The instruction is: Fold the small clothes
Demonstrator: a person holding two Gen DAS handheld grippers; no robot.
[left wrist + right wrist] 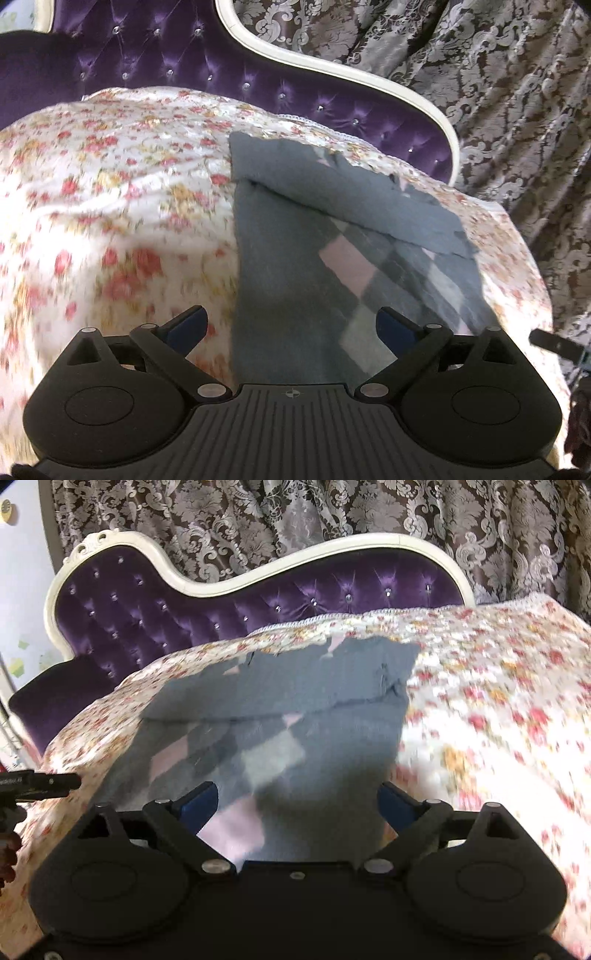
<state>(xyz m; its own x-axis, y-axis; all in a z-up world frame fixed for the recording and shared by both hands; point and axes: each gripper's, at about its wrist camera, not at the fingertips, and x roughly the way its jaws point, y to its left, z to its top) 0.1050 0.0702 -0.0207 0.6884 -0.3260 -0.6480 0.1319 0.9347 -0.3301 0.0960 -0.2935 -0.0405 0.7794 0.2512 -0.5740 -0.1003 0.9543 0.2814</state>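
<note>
Patterned brown curtains (332, 517) hang behind a purple buttoned headboard (147, 605) with a cream frame, and below it a flowered bedspread (110, 184) covers the bed. On that bedspread, near the headboard side, lies the grey garment (295, 258), flat and spread out. From what I see, one fold is already made: the far edge of the garment is turned back toward me, forming a plain grey band across the top with a clear crease line. Below the band the cloth shows a diamond pattern in pink, pale grey and darker grey. I judge the job partly done; the near portion is not yet folded and the piece is not yet a compact bundle. My left claw (291, 325) stands wide with nothing between its blue pads, hanging over the near part of the garment. My right claw (297, 801) is likewise spread wide and empty, over the near edge of the same cloth. The cloth looks soft, thin and a little frayed at its far edge.
</note>
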